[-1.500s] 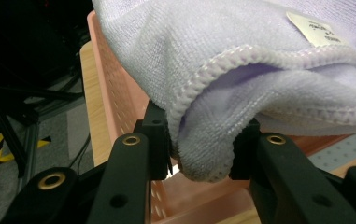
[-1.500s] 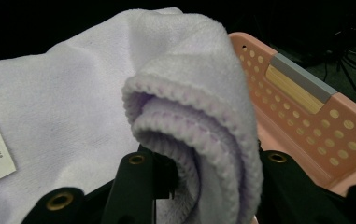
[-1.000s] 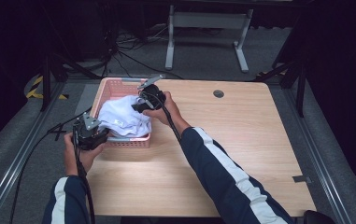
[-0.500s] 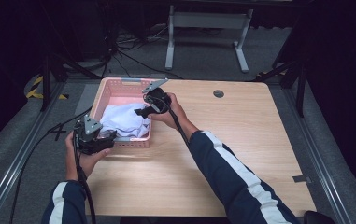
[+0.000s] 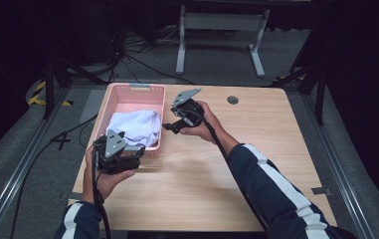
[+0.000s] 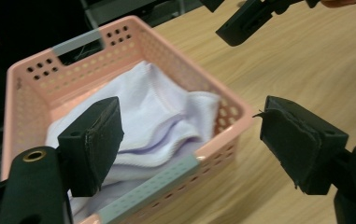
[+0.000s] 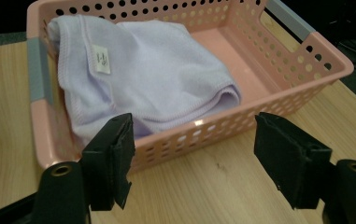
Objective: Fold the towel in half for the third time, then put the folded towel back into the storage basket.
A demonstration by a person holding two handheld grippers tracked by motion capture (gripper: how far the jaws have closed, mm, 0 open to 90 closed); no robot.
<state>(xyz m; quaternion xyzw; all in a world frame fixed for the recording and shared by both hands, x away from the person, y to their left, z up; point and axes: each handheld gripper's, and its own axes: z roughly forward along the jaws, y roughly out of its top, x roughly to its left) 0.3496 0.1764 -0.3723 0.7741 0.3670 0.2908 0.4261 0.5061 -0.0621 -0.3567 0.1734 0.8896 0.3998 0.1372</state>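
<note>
A pink perforated basket [image 5: 132, 91] [image 6: 234, 107] [image 7: 334, 63] stands at the table's far left. In it lies a folded pale lilac cloth [image 5: 135, 127] [image 6: 157, 102] [image 7: 157, 70] with a small white label. My left gripper [image 5: 136, 151] [image 6: 189, 116] hovers just outside the basket's near end; its jaws have just been opening and stand wide with nothing between them. My right gripper [image 5: 169, 124] [image 7: 194, 130] is held beside the basket's right wall, above the table. It has also just been opening, and it grips nothing. One of its jaws shows at the top of the left gripper view.
The wooden table [image 5: 256, 164] stretches bare to the right of the basket, with a round cable hole [image 5: 233, 99] near its far edge. Beyond the table stand a grey metal frame [image 5: 222, 22] and cables [image 5: 142, 62] on the dark floor.
Both grippers were at the cloth inside the basket. They have let it go, opened, and drawn back and up, the left toward the near side and the right to the right. The cloth has settled in the basket.
</note>
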